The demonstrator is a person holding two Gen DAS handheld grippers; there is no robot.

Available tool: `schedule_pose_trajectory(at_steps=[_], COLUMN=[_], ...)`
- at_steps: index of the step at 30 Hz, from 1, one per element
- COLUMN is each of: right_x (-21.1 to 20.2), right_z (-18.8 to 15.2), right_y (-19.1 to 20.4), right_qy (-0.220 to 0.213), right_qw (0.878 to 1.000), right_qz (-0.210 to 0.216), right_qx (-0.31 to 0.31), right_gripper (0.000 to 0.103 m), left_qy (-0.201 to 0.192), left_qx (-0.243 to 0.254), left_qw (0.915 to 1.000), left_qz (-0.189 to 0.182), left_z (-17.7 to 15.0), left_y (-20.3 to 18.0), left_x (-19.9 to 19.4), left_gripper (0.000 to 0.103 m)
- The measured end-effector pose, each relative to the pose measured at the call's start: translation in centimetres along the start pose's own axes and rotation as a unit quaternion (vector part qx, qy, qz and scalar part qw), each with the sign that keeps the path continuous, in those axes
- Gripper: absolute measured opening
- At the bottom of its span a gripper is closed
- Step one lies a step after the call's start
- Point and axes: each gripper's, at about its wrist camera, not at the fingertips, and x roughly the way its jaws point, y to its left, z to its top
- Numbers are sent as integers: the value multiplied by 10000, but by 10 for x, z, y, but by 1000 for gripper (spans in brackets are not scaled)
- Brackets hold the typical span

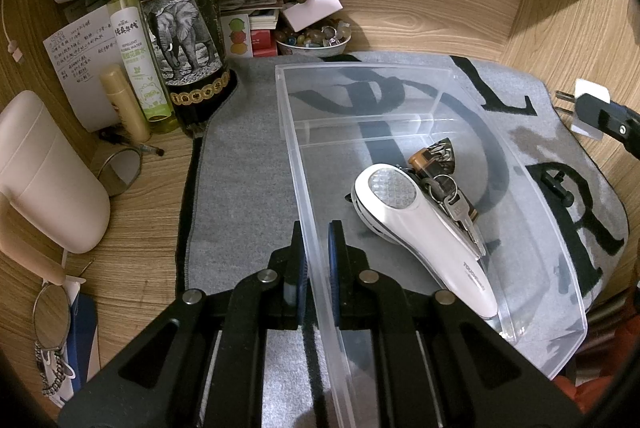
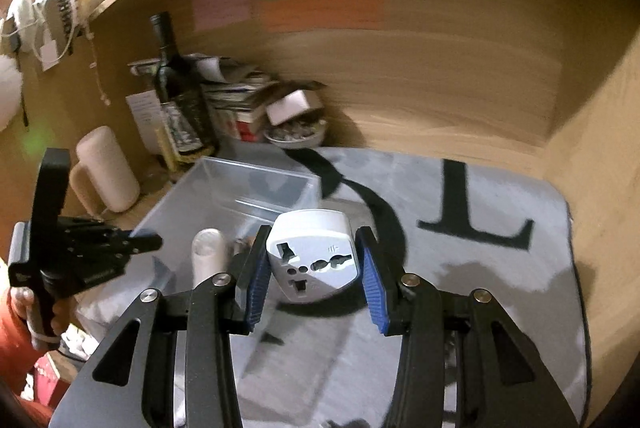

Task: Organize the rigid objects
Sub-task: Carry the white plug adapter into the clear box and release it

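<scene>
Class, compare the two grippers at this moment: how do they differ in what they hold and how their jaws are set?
The left gripper pinches the thin wall of the clear plastic bin, jaws nearly together; the right gripper clamps the white travel adapter, jaws spread wide. The left gripper sits low at the mat; the right gripper carries its load above it. Both have blue pads.

A white travel adapter (image 2: pixel 310 254), socket face up, hangs beside the clear bin (image 2: pixel 224 188) holding keys (image 1: pixel 460 208).

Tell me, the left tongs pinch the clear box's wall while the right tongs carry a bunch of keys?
Not quite. The right tongs carry a white travel adapter, per the right wrist view. The keys lie in the clear box, whose wall the left tongs pinch.
</scene>
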Motion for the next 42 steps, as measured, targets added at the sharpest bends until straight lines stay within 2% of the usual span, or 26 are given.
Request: schedule_pose_trajectory(at_steps=[12, 23, 31, 42], right_x=[31, 77, 93, 87], right_z=[11, 2, -6, -5], right_y=[33, 55, 64, 69], right_qy=[200, 782, 1084, 1013], right_qw=[9984, 9932, 9888, 9887], right_qz=[356, 498, 599, 552], right_qx=[-386, -707, -827, -954], right_gripper=[38, 38, 39, 41], left_qy=[-2, -4, -4, -6], left_qx=[3, 0, 3, 7], left_qw=[10000, 10000, 10000, 10000], left_qz=[0, 1, 1, -2], left_z=[0, 0, 0, 1], left_y=[-1, -1, -2, -4], left_x=[0, 0, 0, 0], left_gripper=[8, 9, 9, 9])
